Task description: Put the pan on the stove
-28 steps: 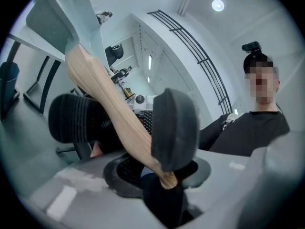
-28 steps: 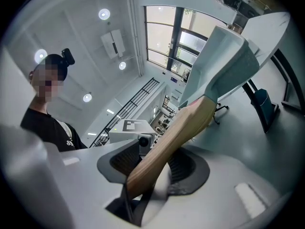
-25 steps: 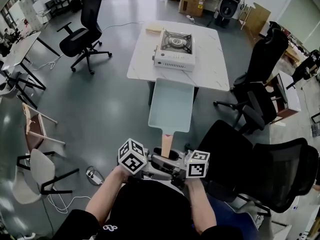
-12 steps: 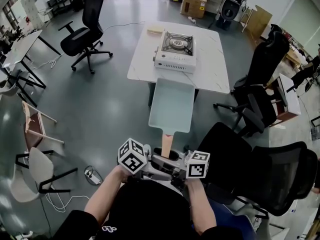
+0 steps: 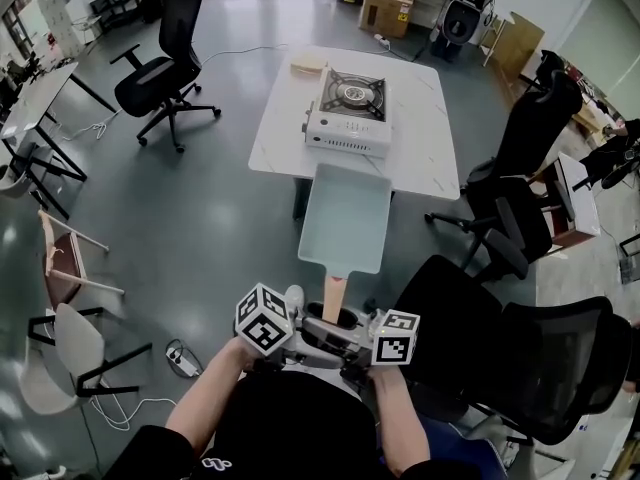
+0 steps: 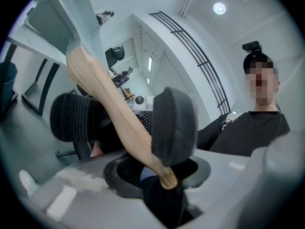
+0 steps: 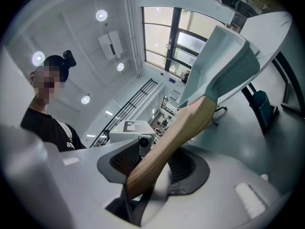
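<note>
A pale blue-green rectangular pan with a wooden handle is held out level in front of me, its far rim at the near edge of the white table. A portable gas stove stands on that table, beyond the pan. My left gripper and right gripper clamp the handle's near end from either side. In the left gripper view the handle runs between the dark pads up to the pan. The right gripper view shows the handle wedged in that gripper.
A small pale box lies on the table behind the stove. Black office chairs stand at the left and right, with another close at my right. A white chair and a power strip are on the floor at left.
I have moved a little toward the table. The pan, still held by both grippers, has come forward, and its far rim now reaches the table's near edge.
</note>
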Available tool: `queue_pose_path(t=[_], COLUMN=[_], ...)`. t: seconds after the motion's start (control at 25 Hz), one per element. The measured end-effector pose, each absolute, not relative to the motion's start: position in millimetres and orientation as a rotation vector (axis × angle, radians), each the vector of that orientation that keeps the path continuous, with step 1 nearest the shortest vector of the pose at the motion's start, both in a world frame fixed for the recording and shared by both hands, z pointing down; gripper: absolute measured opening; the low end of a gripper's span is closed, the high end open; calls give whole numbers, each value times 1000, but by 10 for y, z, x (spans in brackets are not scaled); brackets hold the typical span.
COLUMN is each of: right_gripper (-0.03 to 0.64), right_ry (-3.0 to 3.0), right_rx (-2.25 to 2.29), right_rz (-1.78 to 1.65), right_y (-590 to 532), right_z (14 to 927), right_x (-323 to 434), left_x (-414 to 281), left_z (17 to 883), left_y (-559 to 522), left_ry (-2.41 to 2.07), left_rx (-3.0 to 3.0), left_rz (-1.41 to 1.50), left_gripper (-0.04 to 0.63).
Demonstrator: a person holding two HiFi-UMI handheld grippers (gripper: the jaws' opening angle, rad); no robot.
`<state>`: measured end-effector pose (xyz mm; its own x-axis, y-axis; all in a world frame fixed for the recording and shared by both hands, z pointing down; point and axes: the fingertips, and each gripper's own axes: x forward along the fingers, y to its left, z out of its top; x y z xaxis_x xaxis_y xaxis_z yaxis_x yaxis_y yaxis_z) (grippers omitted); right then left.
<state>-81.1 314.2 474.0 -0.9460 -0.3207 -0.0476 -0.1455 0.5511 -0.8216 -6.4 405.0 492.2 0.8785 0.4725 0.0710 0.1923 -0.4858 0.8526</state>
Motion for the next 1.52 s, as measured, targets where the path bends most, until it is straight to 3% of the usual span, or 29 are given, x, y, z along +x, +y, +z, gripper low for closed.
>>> queue_pose_path(t=[1.52], right_gripper=[186], right_ry=[2529], right_rx=[-484], right_rz=[-1397], right_y=[1359], right_z=[4863], right_x=[-836], left_x=[-151], left_z=[4996], left_y=[2320], left_ry=[553], left_rx=[2019], left_rz=[386], left_gripper=[164])
